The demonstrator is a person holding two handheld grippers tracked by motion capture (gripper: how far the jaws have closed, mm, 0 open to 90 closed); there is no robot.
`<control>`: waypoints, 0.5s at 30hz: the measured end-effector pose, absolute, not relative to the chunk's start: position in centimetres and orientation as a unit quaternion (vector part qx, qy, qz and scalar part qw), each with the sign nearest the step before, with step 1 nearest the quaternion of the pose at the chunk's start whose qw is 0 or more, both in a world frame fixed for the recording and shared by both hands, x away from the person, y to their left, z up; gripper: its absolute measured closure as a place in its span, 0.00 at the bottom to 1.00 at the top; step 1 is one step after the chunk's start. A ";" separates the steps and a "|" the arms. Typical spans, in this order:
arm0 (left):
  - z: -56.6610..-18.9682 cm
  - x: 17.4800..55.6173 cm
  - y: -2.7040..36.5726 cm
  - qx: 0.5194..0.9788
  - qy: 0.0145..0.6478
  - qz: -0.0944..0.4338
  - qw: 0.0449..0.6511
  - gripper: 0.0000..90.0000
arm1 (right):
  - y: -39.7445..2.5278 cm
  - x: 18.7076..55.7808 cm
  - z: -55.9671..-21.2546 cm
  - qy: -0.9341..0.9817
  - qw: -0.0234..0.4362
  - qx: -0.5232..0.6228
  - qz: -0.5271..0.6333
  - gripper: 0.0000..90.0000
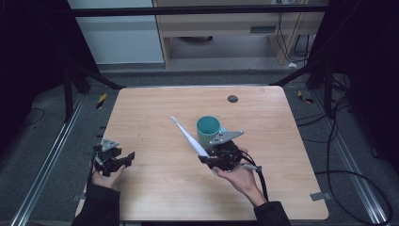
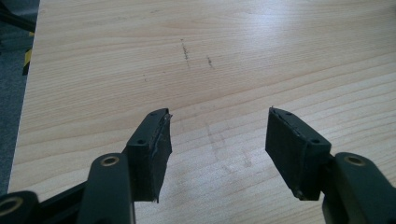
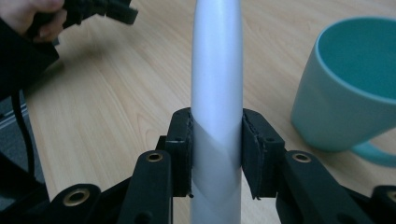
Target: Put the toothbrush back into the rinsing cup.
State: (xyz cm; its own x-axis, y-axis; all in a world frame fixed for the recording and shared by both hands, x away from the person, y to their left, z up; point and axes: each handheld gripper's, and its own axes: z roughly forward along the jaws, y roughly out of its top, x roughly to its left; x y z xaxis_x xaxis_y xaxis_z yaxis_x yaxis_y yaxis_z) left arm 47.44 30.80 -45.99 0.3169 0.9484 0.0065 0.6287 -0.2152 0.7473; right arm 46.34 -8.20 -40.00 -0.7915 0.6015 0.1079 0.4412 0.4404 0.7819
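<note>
Nearest us, the right gripper (image 3: 216, 154) clamps the white electric toothbrush (image 3: 217, 79) by its handle, held off the table, head pointing toward the far-left corner. The teal mug (image 1: 207, 129) sits just beside it, mid-table, empty. We judge the toothbrush picked up, not yet placed. The left gripper (image 2: 217, 140) idles with jaws apart near the table's (image 1: 155, 183) left edge.

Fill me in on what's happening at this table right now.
A person works at a wooden table with a gripper in each hand. The right gripper is shut on the handle of a white electric toothbrush, holding it up off the table, brush end pointing away and to the left. A teal mug stands on the table just beside it. The left gripper sits open near the left edge, with nothing between its jaws.
</note>
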 end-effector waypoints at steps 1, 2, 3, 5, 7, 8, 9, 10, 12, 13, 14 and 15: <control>-46.0 47.4 30.8 0.740 0.533 0.242 0.332 0.44 | -8.1 46.4 -39.9 0.841 0.094 0.310 0.434 0.74; -46.0 47.5 30.8 0.740 0.533 0.242 0.332 0.44 | -8.1 46.5 -39.8 0.838 0.095 0.311 0.438 0.74; -46.0 47.5 30.8 0.740 0.533 0.242 0.331 0.44 | -8.0 46.7 -39.6 0.833 0.097 0.312 0.446 0.74; -46.0 47.5 30.8 0.740 0.533 0.242 0.332 0.44 | -7.8 47.1 -39.1 0.821 0.099 0.316 0.465 0.74; -46.0 47.4 30.8 0.740 0.533 0.242 0.332 0.44 | -7.6 47.3 -38.8 0.811 0.107 0.317 0.479 0.74; -46.0 47.4 30.8 0.740 0.533 0.242 0.332 0.44 | -7.5 47.5 -38.6 0.806 0.111 0.319 0.486 0.74; -46.0 47.4 30.8 0.740 0.532 0.242 0.332 0.44 | -7.4 47.7 -38.4 0.801 0.117 0.321 0.492 0.74; -46.0 47.4 30.8 0.740 0.532 0.242 0.332 0.44 | -7.3 47.9 -38.3 0.796 0.121 0.322 0.498 0.74; -46.0 47.4 30.8 0.740 0.531 0.242 0.332 0.44 | -7.2 48.5 -37.9 0.782 0.126 0.330 0.513 0.74; -46.0 47.4 30.8 0.741 0.531 0.243 0.332 0.44 | -7.2 48.8 -37.8 0.777 0.128 0.333 0.518 0.74; -45.9 47.4 30.8 0.740 0.531 0.243 0.332 0.44 | -7.2 49.1 -37.7 0.774 0.130 0.334 0.522 0.74; -45.9 47.4 30.8 0.740 0.532 0.244 0.333 0.44 | -7.1 49.3 -37.6 0.771 0.132 0.336 0.525 0.74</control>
